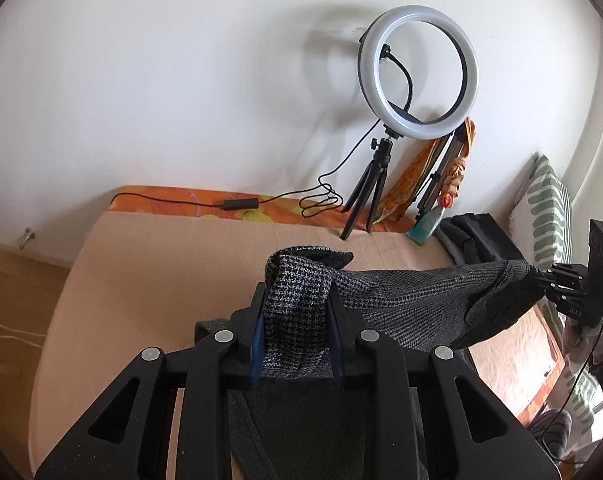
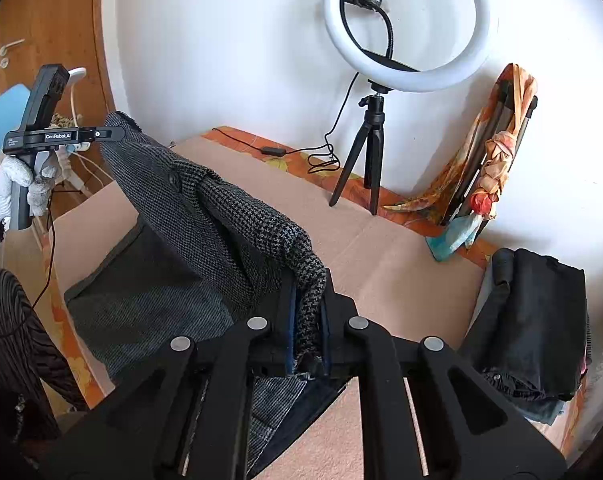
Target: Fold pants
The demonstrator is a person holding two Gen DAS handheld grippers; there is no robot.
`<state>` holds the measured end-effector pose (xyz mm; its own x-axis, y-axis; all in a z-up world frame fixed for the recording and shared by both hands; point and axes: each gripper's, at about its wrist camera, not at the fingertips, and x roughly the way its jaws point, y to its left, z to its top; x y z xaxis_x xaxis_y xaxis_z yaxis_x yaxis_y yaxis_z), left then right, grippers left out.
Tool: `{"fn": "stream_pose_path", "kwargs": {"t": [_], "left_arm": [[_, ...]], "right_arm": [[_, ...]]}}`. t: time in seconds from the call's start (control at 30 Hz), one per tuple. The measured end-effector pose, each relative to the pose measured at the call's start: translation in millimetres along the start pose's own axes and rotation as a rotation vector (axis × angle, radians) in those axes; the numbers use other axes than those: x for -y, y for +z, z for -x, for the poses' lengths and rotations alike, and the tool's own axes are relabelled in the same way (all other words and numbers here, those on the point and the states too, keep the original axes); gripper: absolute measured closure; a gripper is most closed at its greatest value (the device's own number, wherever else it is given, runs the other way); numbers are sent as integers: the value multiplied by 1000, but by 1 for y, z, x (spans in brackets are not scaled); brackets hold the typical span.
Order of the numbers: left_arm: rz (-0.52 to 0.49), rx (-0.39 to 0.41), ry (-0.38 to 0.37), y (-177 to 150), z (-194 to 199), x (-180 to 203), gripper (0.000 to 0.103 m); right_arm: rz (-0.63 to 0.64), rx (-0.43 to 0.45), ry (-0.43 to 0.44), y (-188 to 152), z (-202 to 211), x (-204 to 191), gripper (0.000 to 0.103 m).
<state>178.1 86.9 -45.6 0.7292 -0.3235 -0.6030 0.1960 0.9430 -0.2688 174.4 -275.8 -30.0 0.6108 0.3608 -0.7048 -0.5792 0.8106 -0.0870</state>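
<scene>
Bed point(image 2: 401, 264): peach cover, carries all items.
Houndstooth pants point(image 2: 229, 220): grey woven wool-like cloth, soft, limp, moderately heavy by look; not slippery. Waistband lifted above bed, stretched between both claws; legs trail onto bed below. Best hold: thick waistband corners, as now.
Ring light point(image 2: 407, 24): on tripod at bed's far edge.
Dark folded clothes point(image 2: 537, 320): right of pants.
Left claw point(image 1: 295, 316): clamped on waistband end.
Right claw point(image 2: 307, 316): clamped on opposite end.
</scene>
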Motion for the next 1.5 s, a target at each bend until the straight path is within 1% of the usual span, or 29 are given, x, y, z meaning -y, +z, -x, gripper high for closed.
{"fn": "stream_pose_path", "kwargs": {"t": [0.13, 0.3, 0.43, 0.57, 0.63, 0.7, 0.77, 0.8, 0.87, 0.9, 0.97, 1.1, 1.17, 1.2, 1.23, 1.33, 1.37, 1.4, 1.43, 1.5], "left_arm": [[19, -11, 13, -40, 14, 5, 79], [63, -49, 12, -88, 15, 7, 79], [100, -93, -6, -120, 13, 2, 79], [119, -120, -14, -142, 16, -2, 79], [96, -131, -14, -149, 20, 1, 79], [58, -147, 1, -157, 25, 5, 79], [38, -169, 13, -161, 29, 6, 76], [31, -183, 24, -163, 31, 6, 72], [21, -209, 41, -166, 38, 4, 72], [11, -213, 56, -167, 43, 4, 70], [-7, -202, 85, -168, 57, 0, 70], [4, -148, 86, -153, 76, -4, 70], [-7, -128, 85, -143, 75, -1, 70], [-13, -124, 83, -139, 71, 2, 70], [-19, -123, 78, -135, 66, 6, 70], [-34, -129, 53, -125, 48, 20, 70], [-42, -134, 39, -124, 40, 26, 70], [-52, -139, 25, -124, 32, 33, 70], [-65, -145, 11, -124, 24, 40, 70], [-94, -163, -11, -128, 8, 55, 70]], "right_arm": [[62, -2, -7, -25, 12, -27, 93], [111, -18, -12, -62, 16, -57, 93], [155, -63, -12, -93, 11, -75, 93], [170, -110, -16, -117, 3, -83, 93], [180, -130, -24, -126, 0, -86, 93], [178, -147, -14, -134, -1, -89, 93], [191, -167, -4, -140, -3, -93, 93], [202, -178, -2, -143, -4, -95, 93], [209, -194, 2, -148, -7, -96, 93], [204, -197, 4, -149, -7, -94, 93], [181, -203, 19, -150, -7, -91, 93], [187, -220, 42, -148, -5, -90, 92], [147, -225, 60, -143, -2, -86, 88], [117, -213, 79, -140, 2, -82, 83], [76, -198, 104, -137, 7, -76, 81], [-62, -131, 160, -129, 20, -55, 61], [-117, -103, 161, -126, 23, -46, 48], [-179, -76, 164, -125, 25, -36, 40], [-248, -59, 172, -123, 24, -24, 39], [-378, -43, 160, -123, 16, 1, 38]]}}
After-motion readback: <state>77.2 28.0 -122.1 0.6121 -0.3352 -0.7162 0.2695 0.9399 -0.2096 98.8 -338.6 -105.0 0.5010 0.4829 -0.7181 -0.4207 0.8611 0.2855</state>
